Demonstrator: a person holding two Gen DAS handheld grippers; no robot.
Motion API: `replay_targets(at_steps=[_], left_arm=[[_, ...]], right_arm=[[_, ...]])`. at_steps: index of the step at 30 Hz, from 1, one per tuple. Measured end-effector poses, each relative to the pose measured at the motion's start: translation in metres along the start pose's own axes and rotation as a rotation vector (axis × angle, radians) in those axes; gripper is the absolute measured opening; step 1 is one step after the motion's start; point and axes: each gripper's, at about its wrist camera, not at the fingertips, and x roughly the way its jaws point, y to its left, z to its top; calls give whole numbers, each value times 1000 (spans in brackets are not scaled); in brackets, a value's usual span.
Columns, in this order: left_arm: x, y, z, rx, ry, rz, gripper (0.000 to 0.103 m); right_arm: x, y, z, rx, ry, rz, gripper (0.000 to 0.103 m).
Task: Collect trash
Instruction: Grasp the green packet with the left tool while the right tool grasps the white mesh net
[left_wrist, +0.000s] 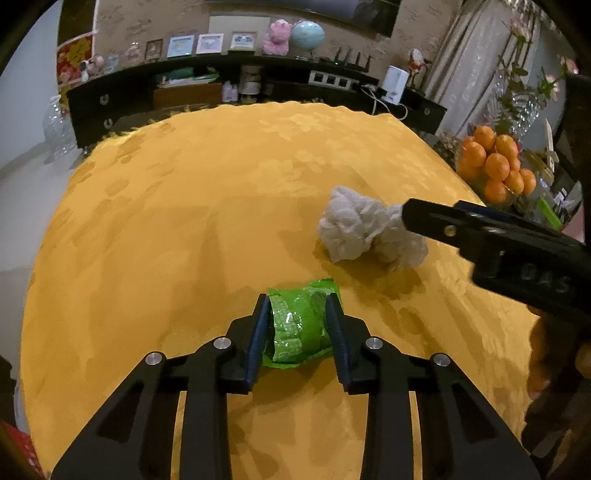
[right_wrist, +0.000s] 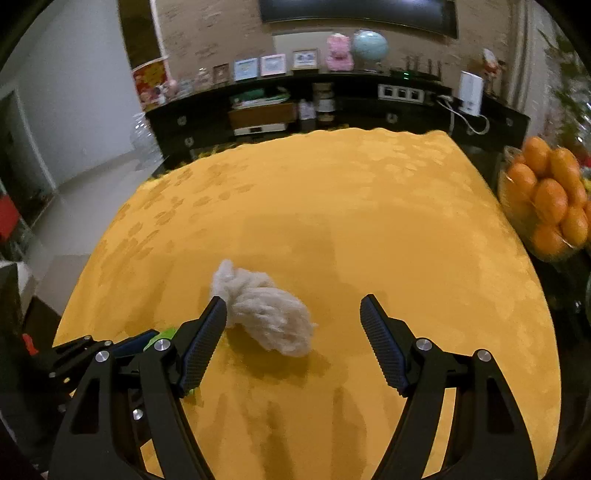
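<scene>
Green crinkled wrapper lies on the yellow tablecloth, pinched between the two blue pads of the left gripper; pads press its sides, wrapper bulges forward past the fingertips. Just beyond and to the right, a crumpled whitish tissue wad rests on the cloth, apart from the wrapper. Right gripper stands spread wide around the tissue: left finger's pad touching or nearly touching the wad's left end, right finger well clear of it, nothing clamped. Seen from the left wrist, that gripper's dark finger comes in from the right, its tip at the wad's upper right edge. Off the table's right edge, a bowl of oranges. Behind the table, a dark sideboard carrying small picture frames, a pink plush toy and a pale globe.
</scene>
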Motion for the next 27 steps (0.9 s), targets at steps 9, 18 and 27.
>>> replay_targets(at_steps=[9,18,27], left_arm=[[-19,27,-10,-48,-2,53,29],[-38,38,-12,-59,-28,70,29],[-65,40,-7,-70,-71,80,29]], right_arm=[[33,20,5,-41,42,-11,72],[44,25,0,-46,94,-14,46],[9,34,-3,-68,47,17,38]])
